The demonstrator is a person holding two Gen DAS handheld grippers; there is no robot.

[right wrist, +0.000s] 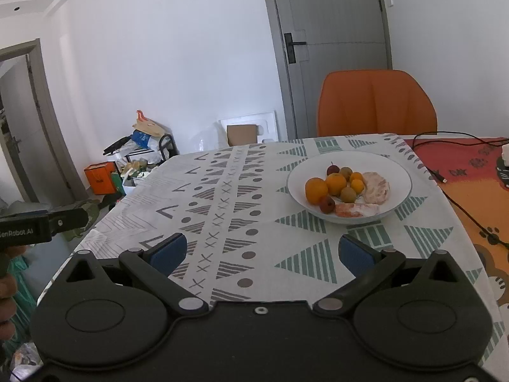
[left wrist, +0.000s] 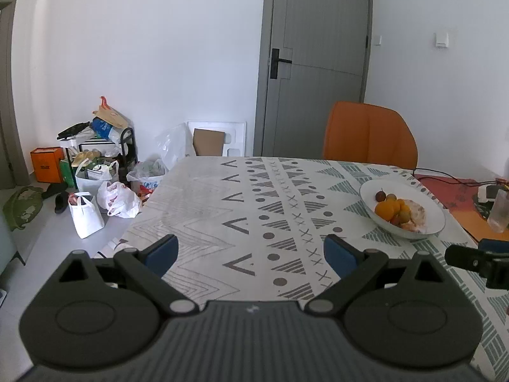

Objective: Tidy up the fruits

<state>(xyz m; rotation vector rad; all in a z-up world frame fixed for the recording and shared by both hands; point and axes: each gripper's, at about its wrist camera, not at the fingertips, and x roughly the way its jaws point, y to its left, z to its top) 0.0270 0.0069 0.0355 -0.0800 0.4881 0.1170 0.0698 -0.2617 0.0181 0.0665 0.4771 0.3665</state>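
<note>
A white bowl (right wrist: 397,172) stands on the patterned tablecloth (right wrist: 241,197), holding several oranges (right wrist: 316,190), small red and green fruits (right wrist: 327,204) and peeled pale fruit pieces (right wrist: 377,187). My right gripper (right wrist: 260,256) is open and empty, above the cloth, short of the bowl, which is ahead and to its right. My left gripper (left wrist: 250,254) is open and empty over the cloth; the bowl (left wrist: 429,210) lies to its right. The right gripper's tip shows at the left wrist view's right edge (left wrist: 477,261).
An orange chair (right wrist: 377,103) stands behind the table by a grey door (right wrist: 331,31). A black cable (right wrist: 458,203) runs over the red-orange mat (right wrist: 470,172) right of the bowl. Bags and boxes (left wrist: 95,184) crowd the floor at the left.
</note>
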